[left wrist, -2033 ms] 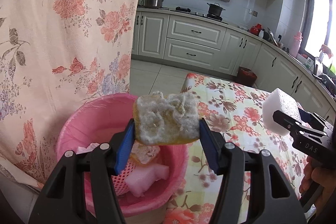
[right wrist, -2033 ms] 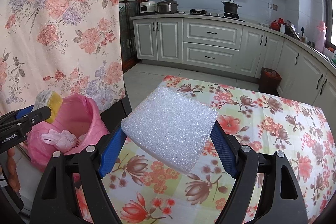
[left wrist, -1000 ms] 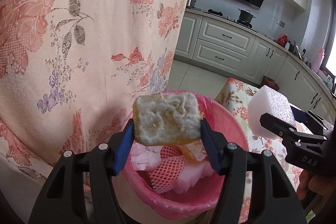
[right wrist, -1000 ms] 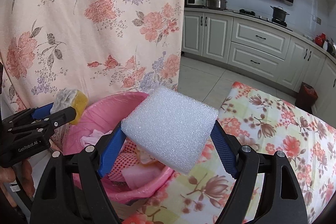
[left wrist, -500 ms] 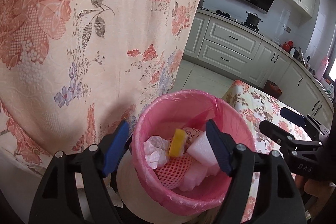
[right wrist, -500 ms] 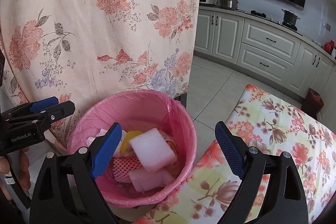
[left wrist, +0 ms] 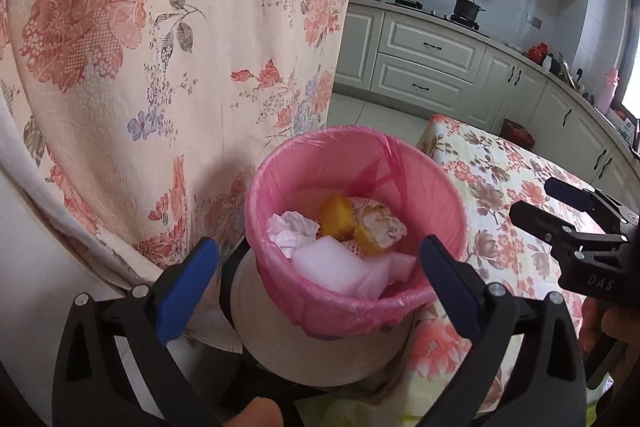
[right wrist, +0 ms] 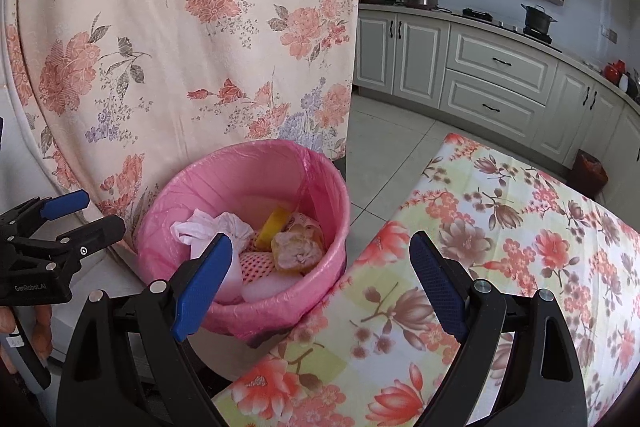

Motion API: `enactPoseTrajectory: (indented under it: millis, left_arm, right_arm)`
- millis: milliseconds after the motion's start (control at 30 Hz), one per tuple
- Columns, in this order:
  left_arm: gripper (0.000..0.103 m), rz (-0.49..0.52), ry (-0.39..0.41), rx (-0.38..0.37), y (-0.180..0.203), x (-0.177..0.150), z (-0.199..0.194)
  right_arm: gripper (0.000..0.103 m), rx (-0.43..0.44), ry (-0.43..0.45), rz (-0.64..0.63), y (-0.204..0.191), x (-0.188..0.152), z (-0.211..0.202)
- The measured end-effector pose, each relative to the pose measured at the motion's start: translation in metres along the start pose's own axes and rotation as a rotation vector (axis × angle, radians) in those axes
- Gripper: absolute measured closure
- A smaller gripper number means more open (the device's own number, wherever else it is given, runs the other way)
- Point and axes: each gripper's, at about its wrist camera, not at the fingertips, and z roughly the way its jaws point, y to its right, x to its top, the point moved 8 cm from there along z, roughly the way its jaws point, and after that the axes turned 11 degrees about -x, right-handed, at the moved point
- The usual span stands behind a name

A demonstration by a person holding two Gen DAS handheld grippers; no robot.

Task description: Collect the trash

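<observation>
Pink-lined bin (left wrist: 362, 163) filled with yellow sponge (left wrist: 378, 229) and white foam (left wrist: 336, 267), left gripper (left wrist: 320, 267) empty above it, jaws being opened, right gripper (right wrist: 320, 273) held spread, empty, beside the bin

Bin (left wrist: 440, 187) mouth open above; curtain (left wrist: 160, 67) behind; table (right wrist: 520, 227) beside.

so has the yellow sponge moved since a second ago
Yes. It was held in the left gripper above the bin's rim; now the sponge lies down inside the bin, and the opening jaws hold nothing.
</observation>
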Motion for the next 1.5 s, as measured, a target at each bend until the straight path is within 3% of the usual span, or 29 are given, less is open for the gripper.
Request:
enactPoseTrajectory:
  millis: [400,1500]
  left_arm:
    - [0.005,0.010,-0.015,0.003,0.007,-0.023,-0.023]
    - [0.005,0.016,-0.015,-0.009,0.016,-0.022,-0.019]
  right_arm:
    - [0.018,0.012,0.010,-0.004,-0.002,-0.024,-0.026]
    - [0.018,0.018,0.030,-0.013,-0.005,-0.020,-0.033]
